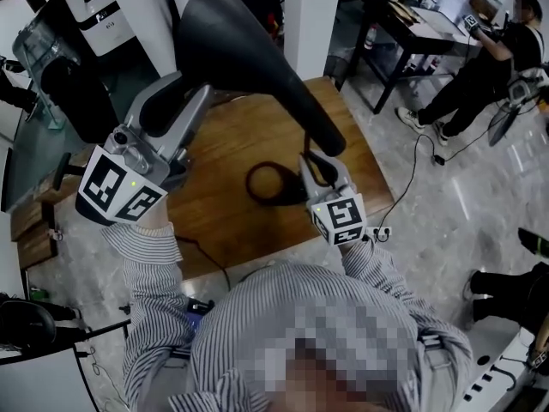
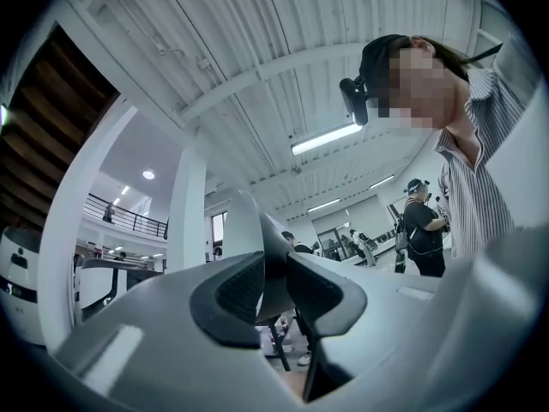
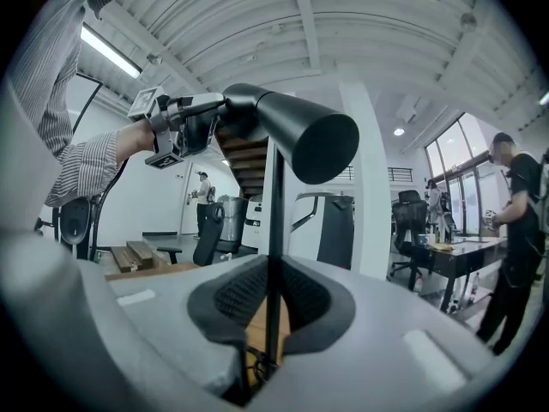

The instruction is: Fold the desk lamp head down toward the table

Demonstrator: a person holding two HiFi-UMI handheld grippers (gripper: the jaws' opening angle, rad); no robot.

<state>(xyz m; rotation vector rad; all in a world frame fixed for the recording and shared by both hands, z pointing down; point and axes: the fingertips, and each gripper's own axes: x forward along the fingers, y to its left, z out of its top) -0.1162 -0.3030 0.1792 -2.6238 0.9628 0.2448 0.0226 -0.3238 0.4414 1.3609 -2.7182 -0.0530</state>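
Note:
The black desk lamp stands on a wooden table (image 1: pixel 227 140), its ring-shaped base (image 1: pixel 266 183) flat on the wood. The cone-shaped lamp head (image 1: pixel 249 50) (image 3: pixel 300 131) slants, back end high at the left and open end lower at the right. My left gripper (image 1: pixel 184 93) (image 2: pixel 273 286) is shut on the head's back end, whose edge (image 2: pixel 257 256) shows between the pads. My right gripper (image 1: pixel 316 166) (image 3: pixel 273 303) is shut on the thin upright stem (image 3: pixel 275 221), low down, just above the base.
A person in black (image 1: pixel 489 58) sits at a dark desk (image 1: pixel 412 24) at the upper right. A cable (image 1: pixel 419 157) runs over the pale floor to a power strip (image 1: pixel 382 230) by the table's right corner. A black office chair (image 1: pixel 77 93) stands left of the table.

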